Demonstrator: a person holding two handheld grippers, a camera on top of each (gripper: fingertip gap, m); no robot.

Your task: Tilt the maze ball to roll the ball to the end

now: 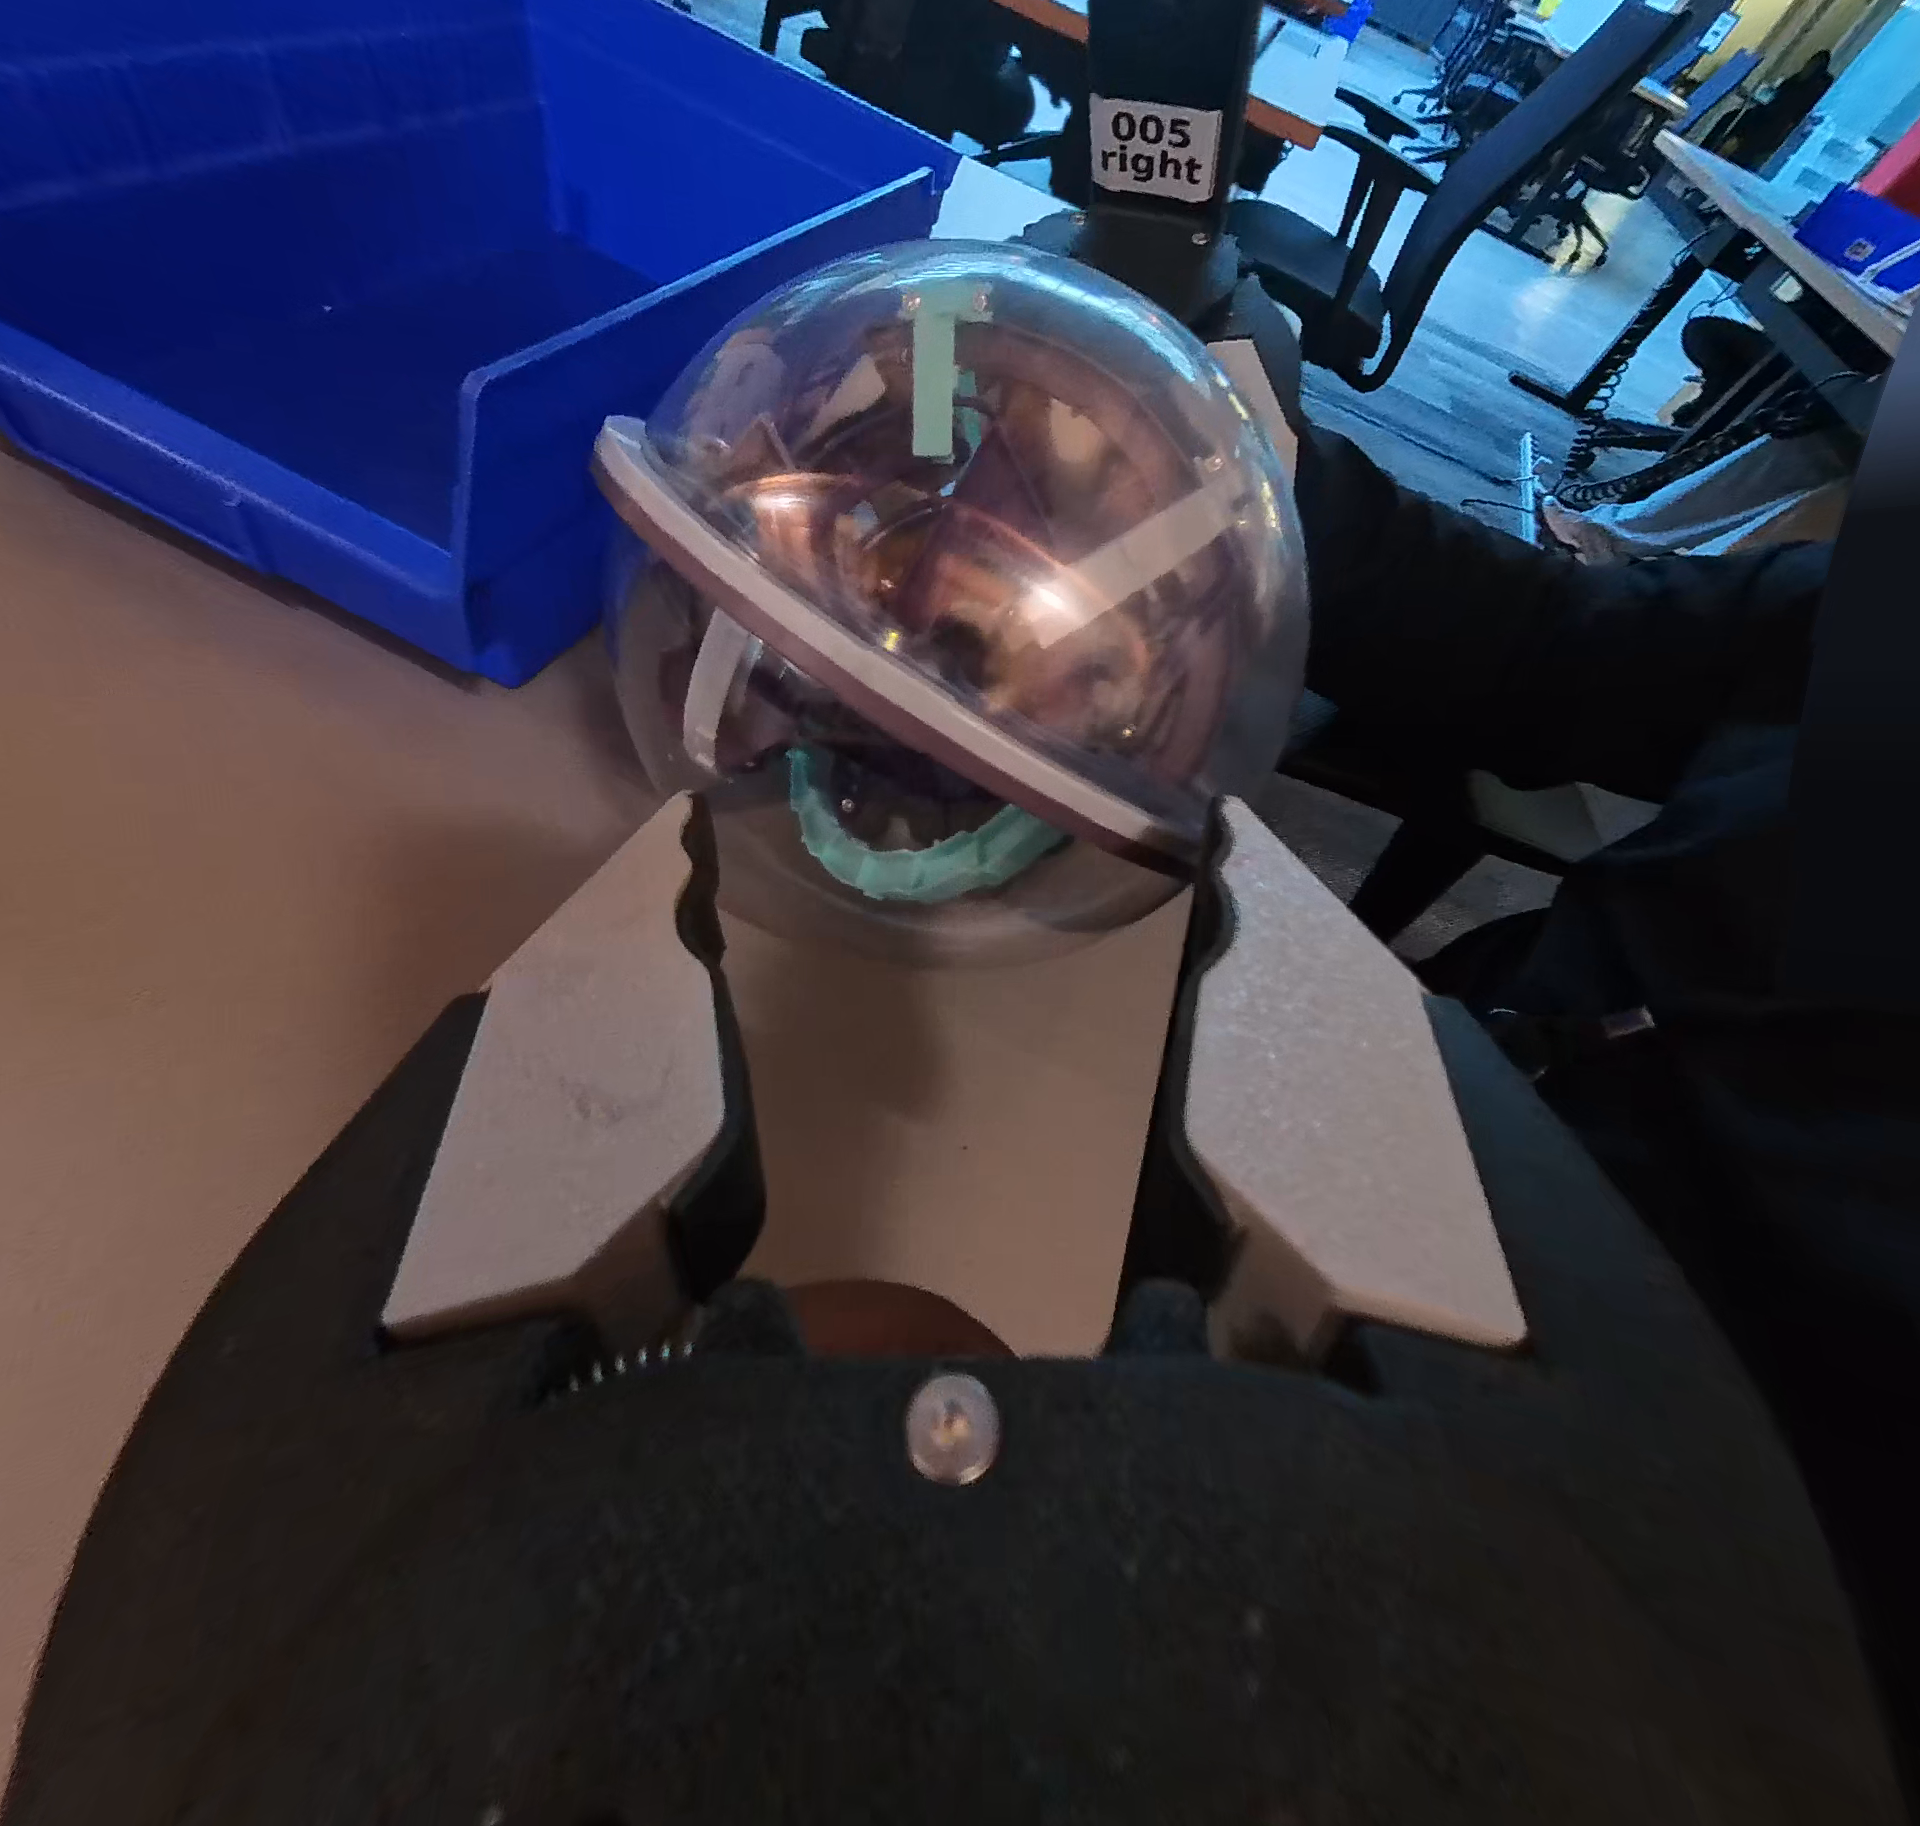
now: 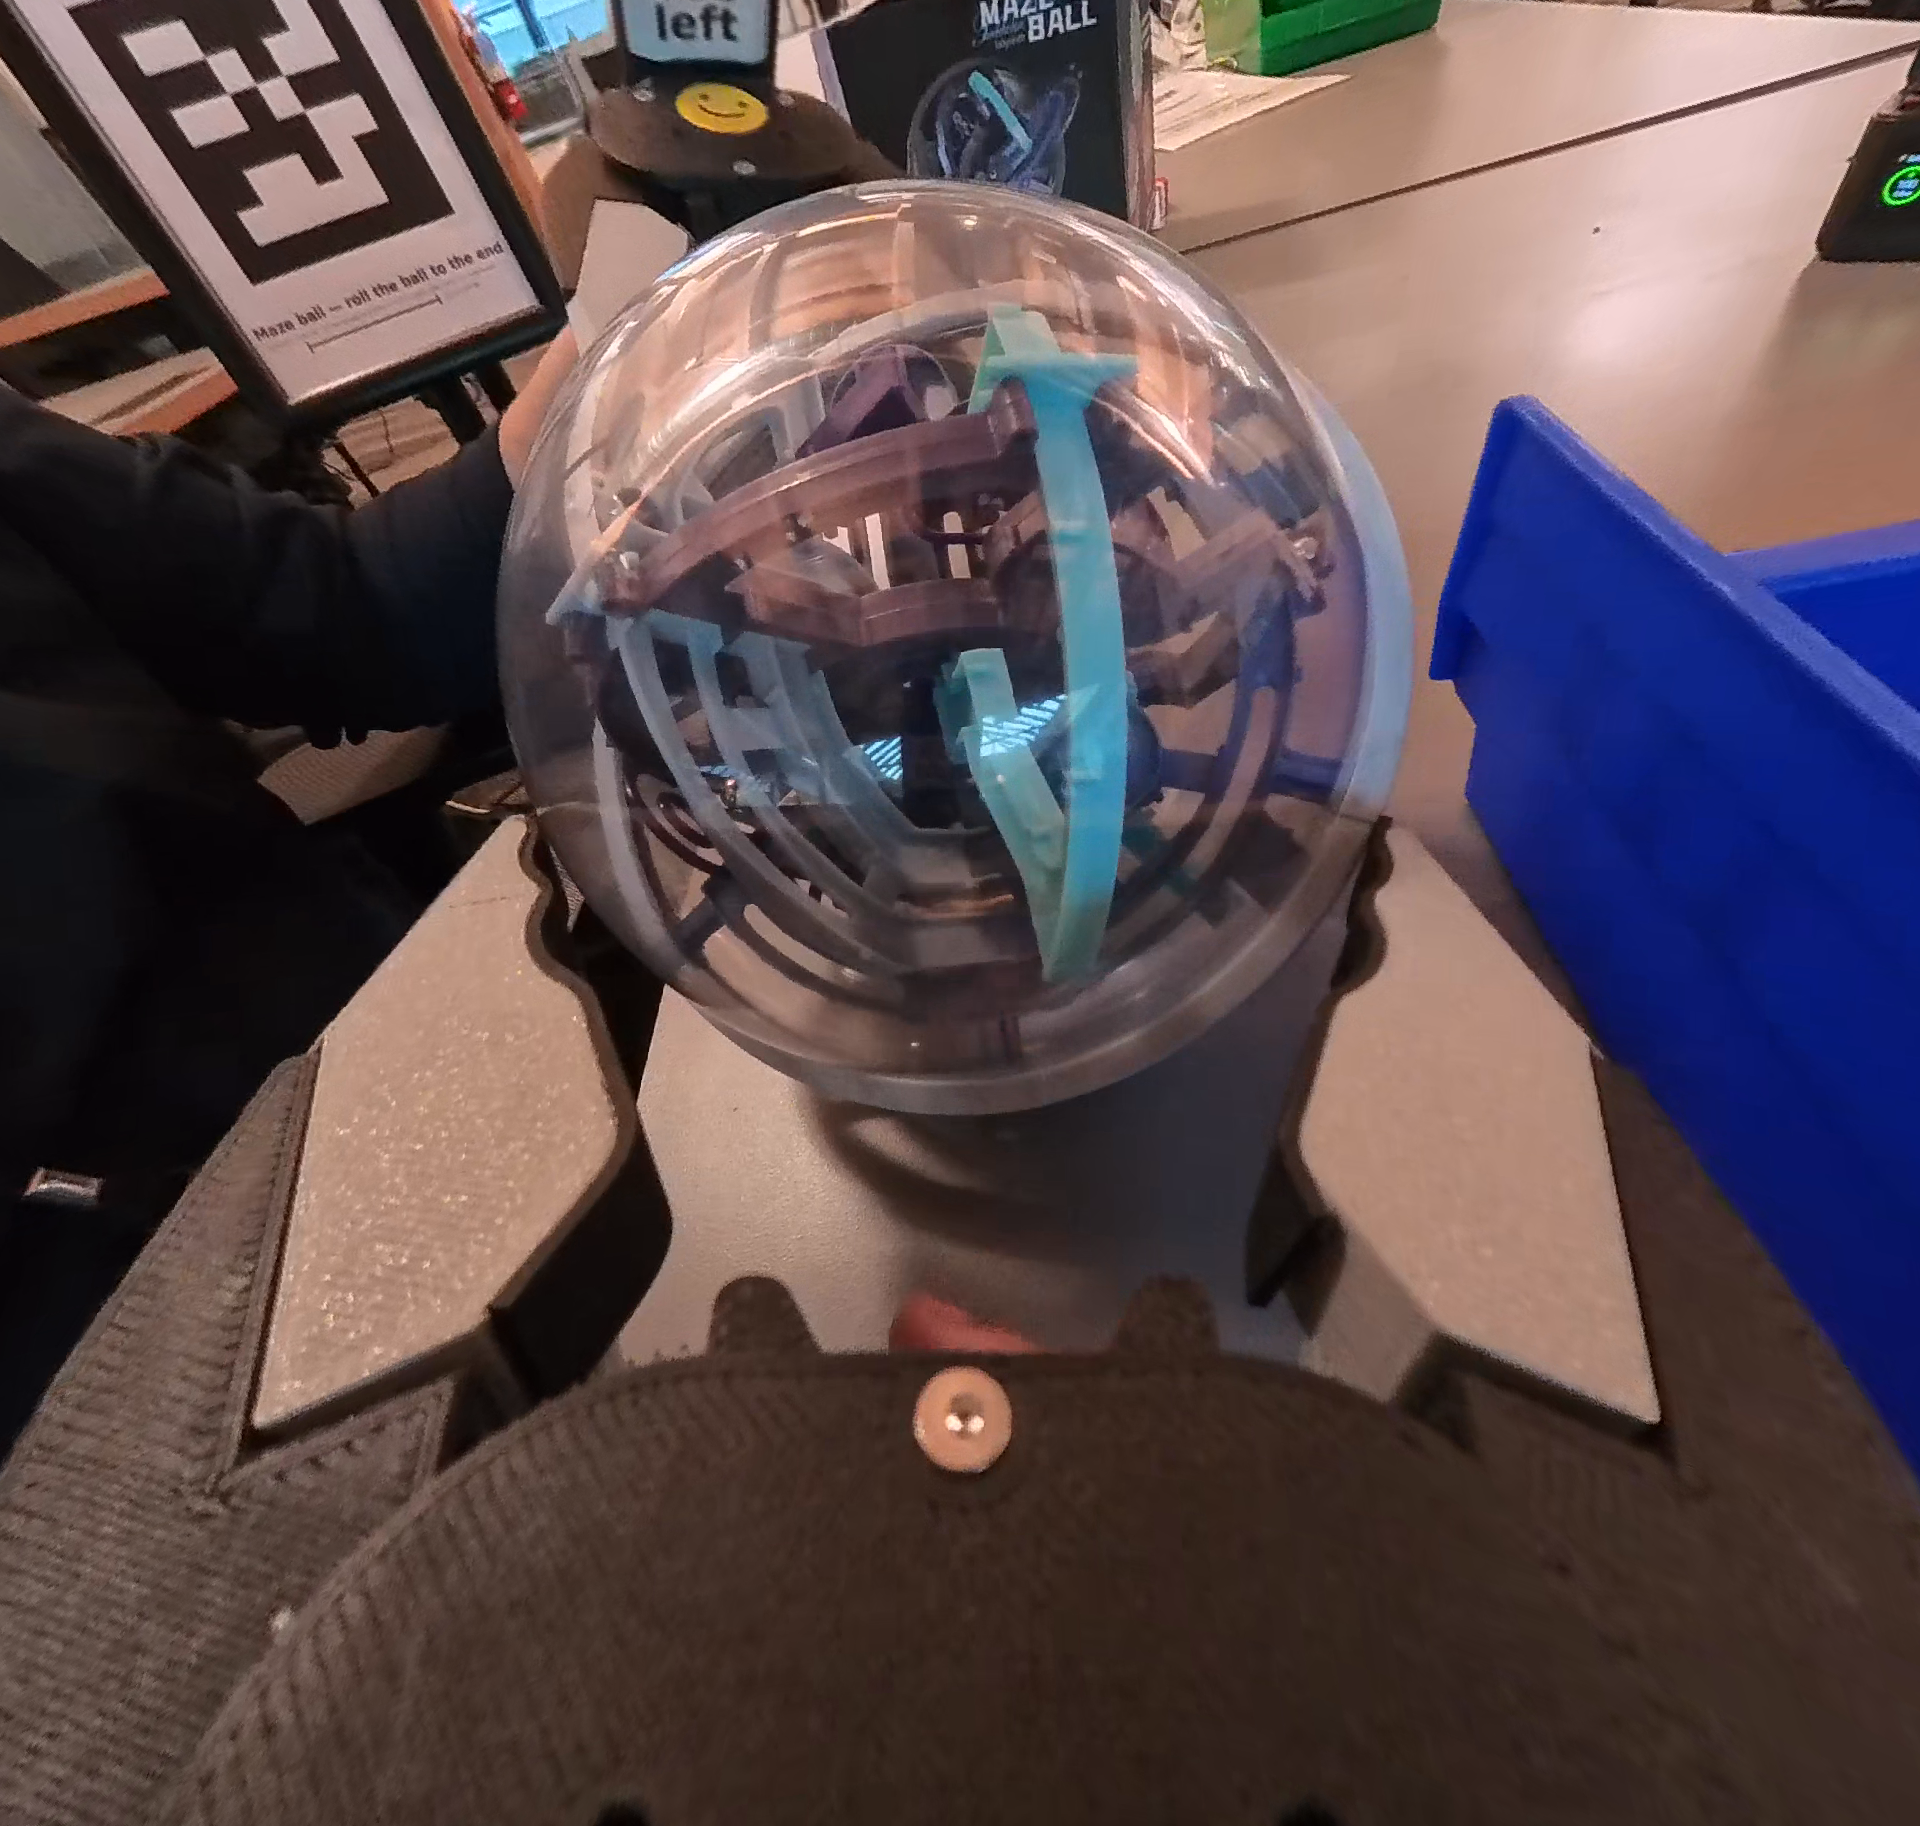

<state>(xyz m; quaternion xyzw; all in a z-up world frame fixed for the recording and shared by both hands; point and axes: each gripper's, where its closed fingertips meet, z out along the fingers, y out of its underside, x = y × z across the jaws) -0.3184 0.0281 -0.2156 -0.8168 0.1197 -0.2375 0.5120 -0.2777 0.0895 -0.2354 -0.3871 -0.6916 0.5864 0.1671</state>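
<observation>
Clear plastic forms the shell of the maze ball (image 2: 954,633), a globe packed with brown, purple and teal tracks, held up over the tan table (image 1: 208,893) between two claws that face each other from opposite sides. The right claw (image 2: 956,903) stands wide open around the ball's lower half, its two fingertips (image 2: 566,903) pressed against the shell on either side, so the ball sits gripped in it. The left claw (image 1: 951,841) is spread less far; its tips meet the ball low down, one fingertip (image 1: 1210,841) touching the grey seam band that runs slanted across the globe, the other against the clear shell. The small ball inside cannot be made out for certain. A blue bin (image 1: 312,322) rests on the table just beside the maze ball. Farther back on the table stands a dark box (image 2: 997,62), and a framed sign (image 2: 260,135) stands off the table's edge.
</observation>
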